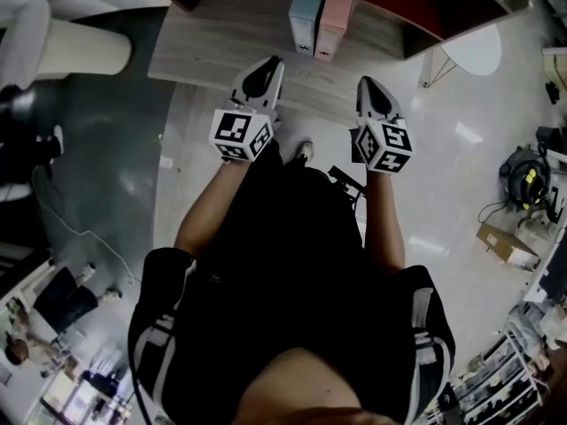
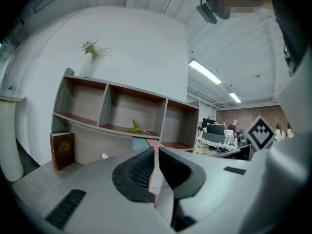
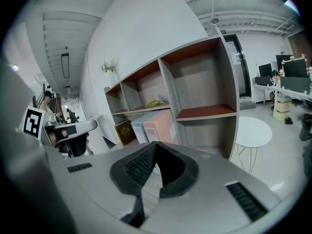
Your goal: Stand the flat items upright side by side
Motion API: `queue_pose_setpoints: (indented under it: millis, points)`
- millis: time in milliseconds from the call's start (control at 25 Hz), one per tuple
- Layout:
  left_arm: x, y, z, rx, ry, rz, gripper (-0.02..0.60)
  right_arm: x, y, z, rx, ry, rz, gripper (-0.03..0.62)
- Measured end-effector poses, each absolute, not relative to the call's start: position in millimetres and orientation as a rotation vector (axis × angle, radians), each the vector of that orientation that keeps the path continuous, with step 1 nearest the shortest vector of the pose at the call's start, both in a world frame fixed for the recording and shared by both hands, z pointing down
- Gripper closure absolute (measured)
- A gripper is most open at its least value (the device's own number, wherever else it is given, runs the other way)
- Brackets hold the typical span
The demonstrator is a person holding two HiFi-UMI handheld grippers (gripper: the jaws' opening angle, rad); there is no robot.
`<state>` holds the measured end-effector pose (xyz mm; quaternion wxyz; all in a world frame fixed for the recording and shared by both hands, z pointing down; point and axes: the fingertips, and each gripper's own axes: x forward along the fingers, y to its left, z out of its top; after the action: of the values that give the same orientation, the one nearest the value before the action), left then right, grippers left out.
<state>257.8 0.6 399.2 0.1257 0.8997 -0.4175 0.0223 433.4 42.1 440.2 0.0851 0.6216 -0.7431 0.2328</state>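
Head view looks down past the person's dark clothing to two grippers held out side by side above a pale wooden surface. At the left, the left gripper points across the surface toward the shelf unit. The left gripper view shows its jaws drawn in to a thin slit, with nothing between the pads. In that same view a brown book stands upright at the far left of the surface, below the shelves, and a green sprig lies on a middle shelf. Further right, ahead of both grippers, the blue flat item and the pink flat item stand upright side by side. They touch each other, blue on the left, and are backed up to the shelf unit, apart from either gripper. To their right, the right gripper hovers beside the left one without touching it. The right gripper view shows its jaws fully together and empty, with the book, the blue item and the pink item lined up in a row beyond them. At the far right a round white table stands on the floor next to the shelf unit.
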Motion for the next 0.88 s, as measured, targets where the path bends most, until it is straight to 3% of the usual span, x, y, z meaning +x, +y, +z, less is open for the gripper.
queue_pose_setpoints:
  millis: [400, 880]
  points:
    - [242, 8, 369, 2.643, -1.197, 0.032, 0.538, 421, 48, 419, 1.941, -2.19, 0.652, 0.569]
    - [205, 27, 338, 2.709, -1.158, -0.029, 0.538, 355, 83, 382, 1.994, -2.23, 0.588, 0.569]
